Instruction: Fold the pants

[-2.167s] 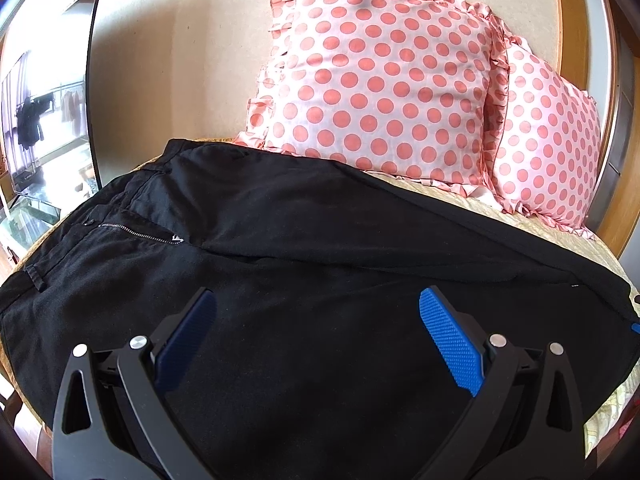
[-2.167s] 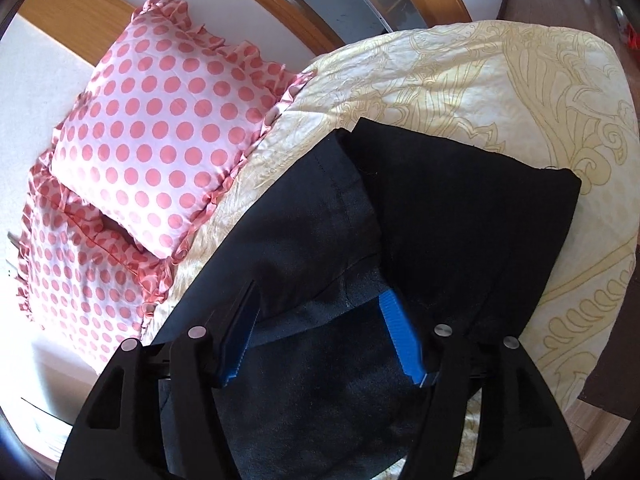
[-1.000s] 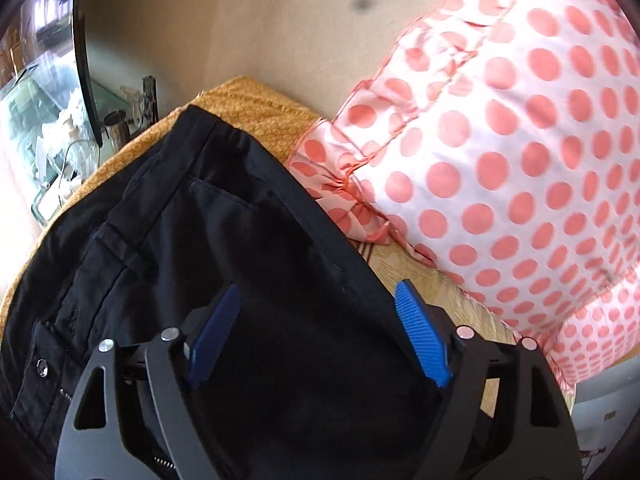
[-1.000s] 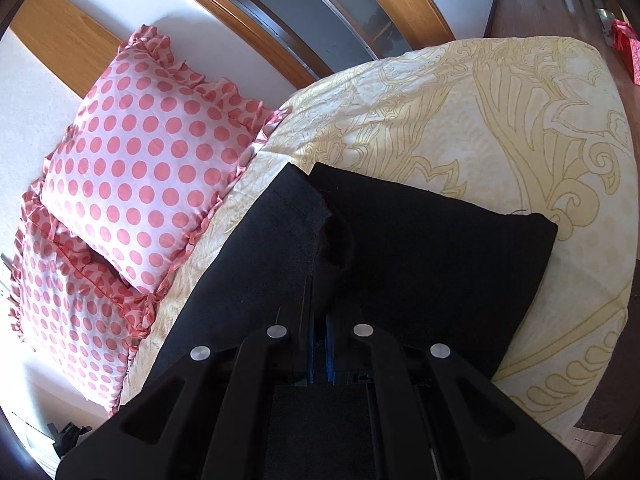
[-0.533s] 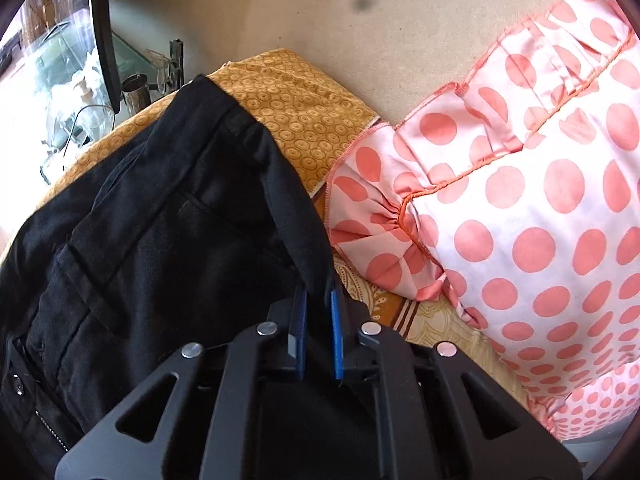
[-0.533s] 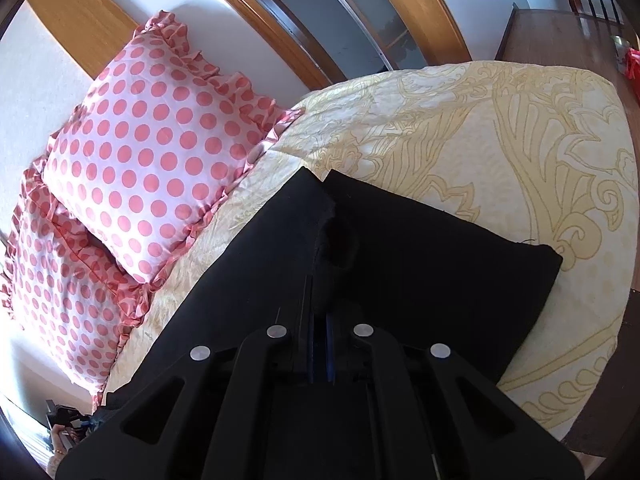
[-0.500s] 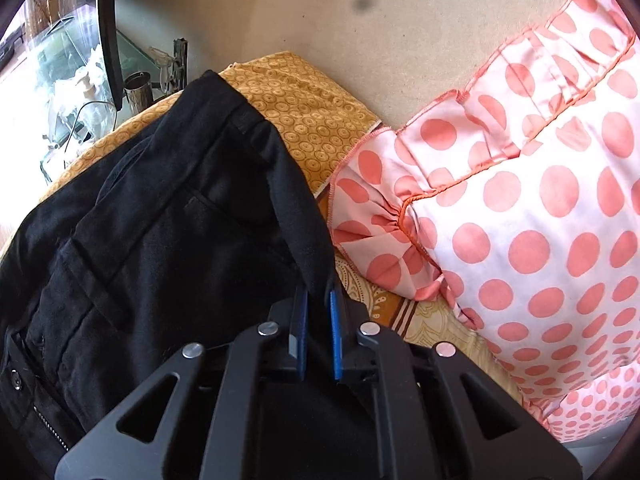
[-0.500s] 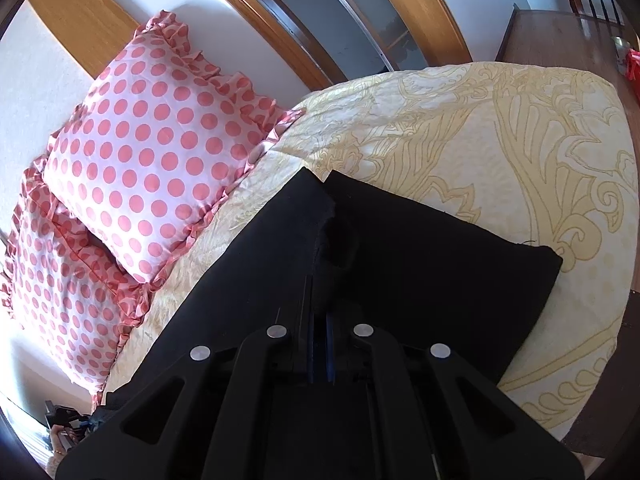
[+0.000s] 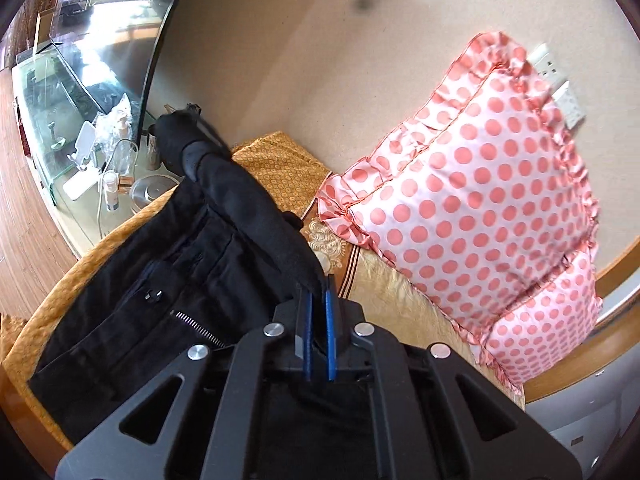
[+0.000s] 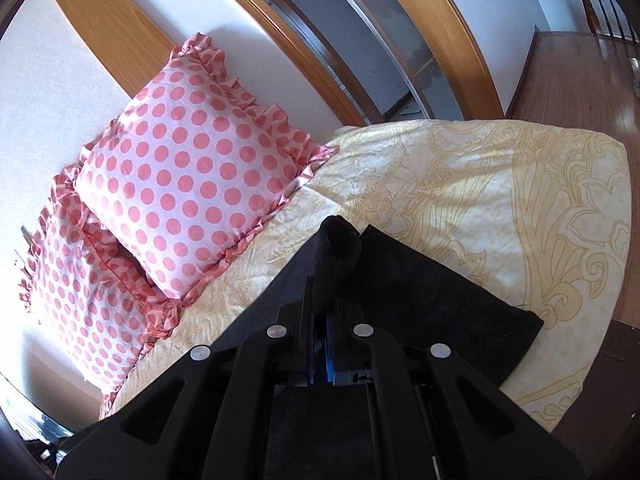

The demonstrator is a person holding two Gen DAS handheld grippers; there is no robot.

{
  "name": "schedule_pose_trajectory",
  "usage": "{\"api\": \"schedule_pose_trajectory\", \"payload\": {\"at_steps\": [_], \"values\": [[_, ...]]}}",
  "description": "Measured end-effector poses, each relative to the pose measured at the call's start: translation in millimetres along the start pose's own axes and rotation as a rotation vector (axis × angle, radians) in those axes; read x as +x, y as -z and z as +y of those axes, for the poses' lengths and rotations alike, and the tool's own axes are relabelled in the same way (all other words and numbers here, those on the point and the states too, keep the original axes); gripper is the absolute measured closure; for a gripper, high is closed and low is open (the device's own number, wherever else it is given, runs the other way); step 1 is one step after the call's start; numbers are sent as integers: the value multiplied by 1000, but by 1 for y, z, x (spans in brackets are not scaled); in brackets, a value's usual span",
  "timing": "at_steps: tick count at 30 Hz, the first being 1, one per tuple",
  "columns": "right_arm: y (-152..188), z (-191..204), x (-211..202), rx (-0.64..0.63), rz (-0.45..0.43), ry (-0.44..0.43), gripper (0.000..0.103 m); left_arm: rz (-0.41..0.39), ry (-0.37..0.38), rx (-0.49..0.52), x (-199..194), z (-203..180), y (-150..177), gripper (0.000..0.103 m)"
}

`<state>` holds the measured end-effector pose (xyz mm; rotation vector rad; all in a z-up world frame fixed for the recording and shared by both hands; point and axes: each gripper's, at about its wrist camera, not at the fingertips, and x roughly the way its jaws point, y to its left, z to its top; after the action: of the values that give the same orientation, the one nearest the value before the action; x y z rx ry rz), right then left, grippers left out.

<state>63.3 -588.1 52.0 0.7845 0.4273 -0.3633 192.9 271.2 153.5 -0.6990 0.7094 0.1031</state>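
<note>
Left wrist view, nearest first: left gripper (image 9: 318,304) low in the centre, blue pads (image 9: 330,320) drawn narrow and pinching a fold of the black pants (image 9: 168,296). Waistband edge rising from the jaws toward upper left, lifted clear of the rest; zipper (image 9: 196,326) and button (image 9: 154,295) of the fly lying lower left on the orange-gold bedspread (image 9: 280,164). Probably gripped at the far edge so that one half can be carried over the other. Beyond, right of centre, a pink polka-dot pillow (image 9: 476,208) against the wall; at upper left, a glass side table (image 9: 52,120) with small bottles.

Right wrist view: right gripper (image 10: 320,312) low in the centre, clamped tight on the leg end, a small hump of black cloth standing just past the tips. Leg panel spread to the right on the pale yellow quilt (image 10: 500,200); two dotted pillows at the left; wooden door frame (image 10: 440,20) farthest back.

Against the earlier frames: left jaws then wide over flat cloth, now closed and raised, waistband peeled up, pillow shifted rightward in view. Right jaws closed a second ago too, cloth hump now standing taller.
</note>
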Motion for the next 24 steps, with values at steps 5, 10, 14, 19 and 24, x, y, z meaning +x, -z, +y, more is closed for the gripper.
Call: {"api": "schedule_pose_trajectory", "payload": {"at_steps": [5, 10, 14, 19, 24], "values": [[-4, -10, -20, 12, -37, 3, 99, -48, 8, -13, -68, 39, 69, 98], [5, -24, -22, 38, -3, 42, 99, 11, -62, -87, -65, 104, 145, 98], [11, -35, -20, 62, 22, 59, 99, 3, -48, -153, -56, 140, 167, 90], [13, -41, -22, 73, 32, 59, 99, -100, -112, -142, -73, 132, 155, 53], [13, -43, -14, 78, 57, 61, 99, -120, -153, -129, -73, 133, 142, 86]]}}
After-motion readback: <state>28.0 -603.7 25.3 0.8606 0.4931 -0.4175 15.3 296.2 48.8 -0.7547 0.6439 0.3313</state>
